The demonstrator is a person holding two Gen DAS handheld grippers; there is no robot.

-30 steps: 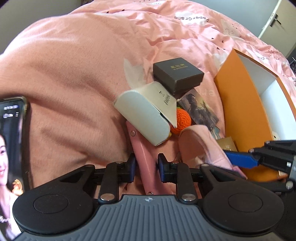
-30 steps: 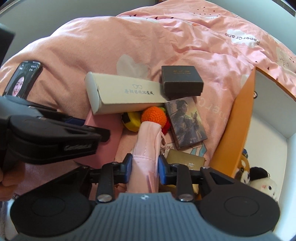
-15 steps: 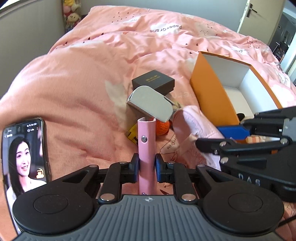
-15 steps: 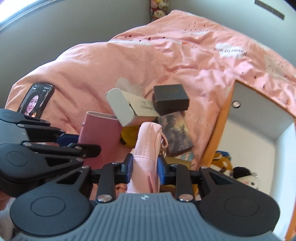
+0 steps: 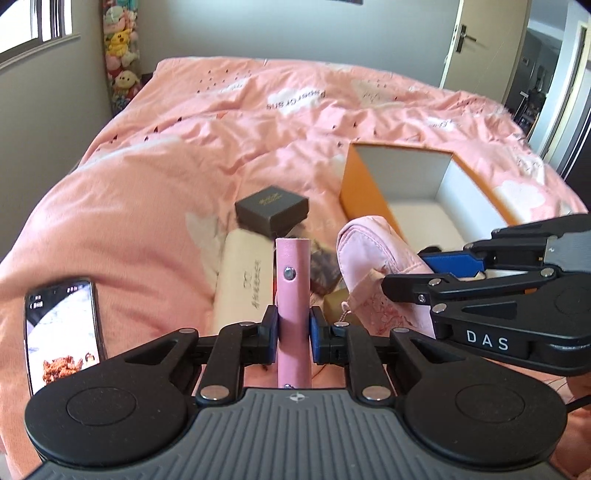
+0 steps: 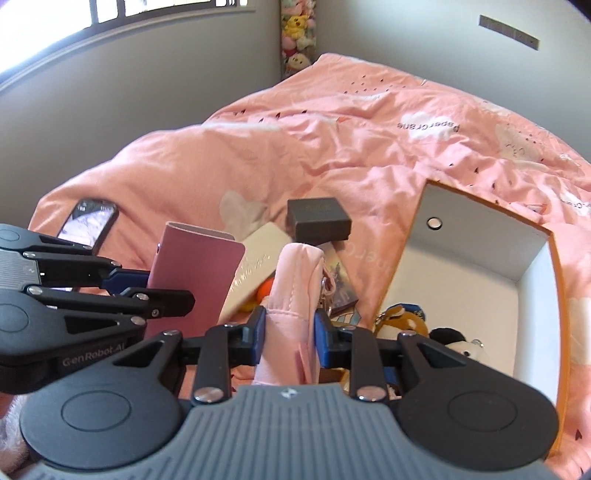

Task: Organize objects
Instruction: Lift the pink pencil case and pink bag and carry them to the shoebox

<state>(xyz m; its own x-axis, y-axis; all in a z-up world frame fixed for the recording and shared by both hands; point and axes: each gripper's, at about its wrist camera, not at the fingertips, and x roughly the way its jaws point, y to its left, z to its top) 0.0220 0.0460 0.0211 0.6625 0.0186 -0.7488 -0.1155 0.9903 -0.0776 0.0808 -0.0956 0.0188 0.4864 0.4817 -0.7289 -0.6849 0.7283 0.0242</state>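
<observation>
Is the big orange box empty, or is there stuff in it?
Not empty. The orange box is open on top, and soft toys lie at its near end. The rest of its white floor is bare.

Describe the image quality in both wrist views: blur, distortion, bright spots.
Left wrist view: motion blur smears the cream box and phone; the claw and its pink case stay sharp; fisheye bends the door frame. Right wrist view: window blown out at top left; bedspread soft; the claw and pink pouch crisp.
</observation>
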